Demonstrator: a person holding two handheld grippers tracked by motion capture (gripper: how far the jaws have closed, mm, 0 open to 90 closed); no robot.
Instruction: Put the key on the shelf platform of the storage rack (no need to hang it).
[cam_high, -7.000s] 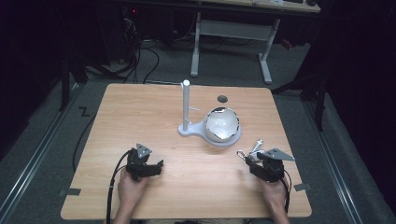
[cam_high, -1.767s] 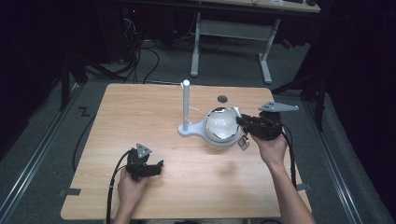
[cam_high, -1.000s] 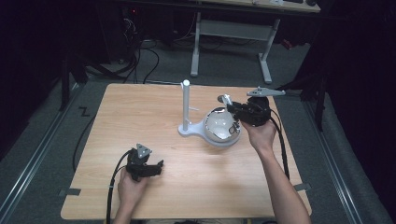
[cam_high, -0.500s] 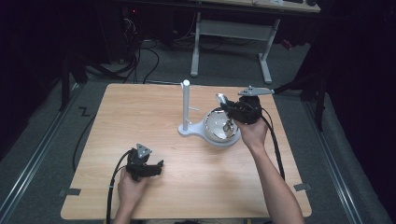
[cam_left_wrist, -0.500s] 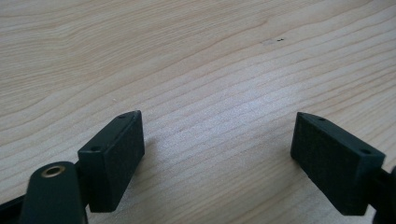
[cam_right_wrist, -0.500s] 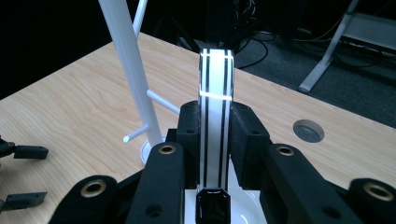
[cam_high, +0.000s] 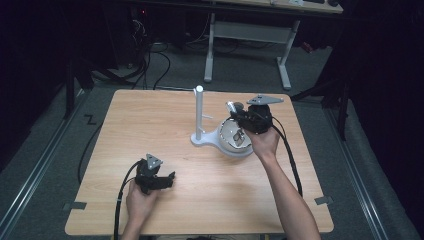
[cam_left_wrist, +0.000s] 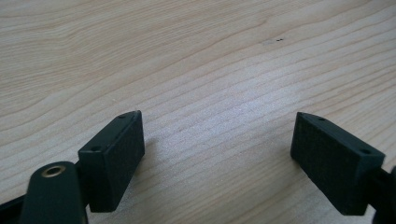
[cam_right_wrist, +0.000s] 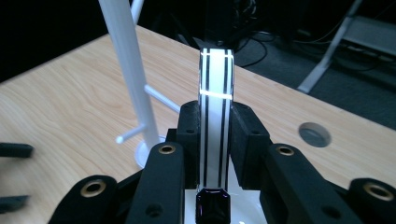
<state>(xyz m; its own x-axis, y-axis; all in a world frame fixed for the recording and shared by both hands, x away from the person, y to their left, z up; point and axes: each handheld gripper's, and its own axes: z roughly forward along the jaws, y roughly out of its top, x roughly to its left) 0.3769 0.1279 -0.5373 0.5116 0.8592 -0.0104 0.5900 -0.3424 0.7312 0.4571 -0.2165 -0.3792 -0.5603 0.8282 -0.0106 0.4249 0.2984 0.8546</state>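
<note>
With our right hand-held gripper (cam_right_wrist: 215, 126) closed on a white, black-striped band (cam_right_wrist: 215, 93) just beside the white stand (cam_right_wrist: 125, 70), we judge it light, slick and best pinched mid-strap, while our left hand-held gripper (cam_left_wrist: 219, 158) rests wide open, empty, on the table (cam_left_wrist: 196, 56).

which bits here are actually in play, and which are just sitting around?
In play:
right tongs, shut on the striped band
white stand with pegs
white dish at its base

Sitting around:
left tongs, open over bare table
round hole in tabletop
desk frame behind
</note>
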